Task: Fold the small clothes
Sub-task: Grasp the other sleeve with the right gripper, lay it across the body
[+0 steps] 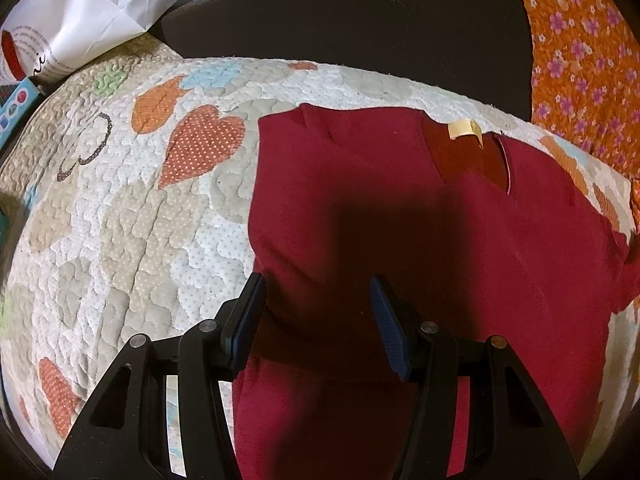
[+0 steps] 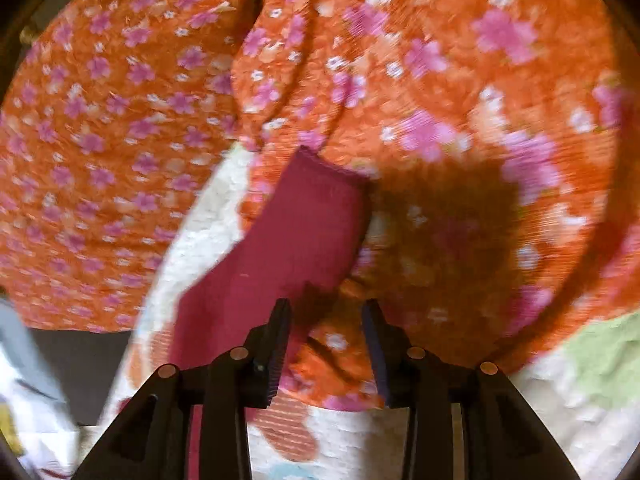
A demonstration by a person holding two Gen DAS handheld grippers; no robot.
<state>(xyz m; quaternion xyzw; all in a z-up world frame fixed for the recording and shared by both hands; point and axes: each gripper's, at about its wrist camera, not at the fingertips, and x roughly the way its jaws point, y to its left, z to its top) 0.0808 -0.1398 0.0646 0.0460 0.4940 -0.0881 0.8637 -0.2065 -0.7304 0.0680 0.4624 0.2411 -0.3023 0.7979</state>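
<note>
A small dark red shirt [image 1: 400,208] lies flat on a quilted heart-pattern blanket [image 1: 120,208], neck and cream label [image 1: 464,130] at the far end. My left gripper [image 1: 318,320] is open and empty just above the shirt's left side, one finger near its left edge. In the blurred right wrist view, one red sleeve [image 2: 288,236] stretches out over the blanket [image 2: 200,240] towards an orange floral cloth [image 2: 400,80]. My right gripper [image 2: 326,344] is open and empty above the sleeve's near edge and the floral cloth.
The orange floral cloth [image 1: 580,60] lies at the blanket's right side. A dark seat surface [image 1: 360,20] runs behind the blanket. A white paper bag [image 1: 80,20] and a blue box [image 1: 16,108] sit at the far left.
</note>
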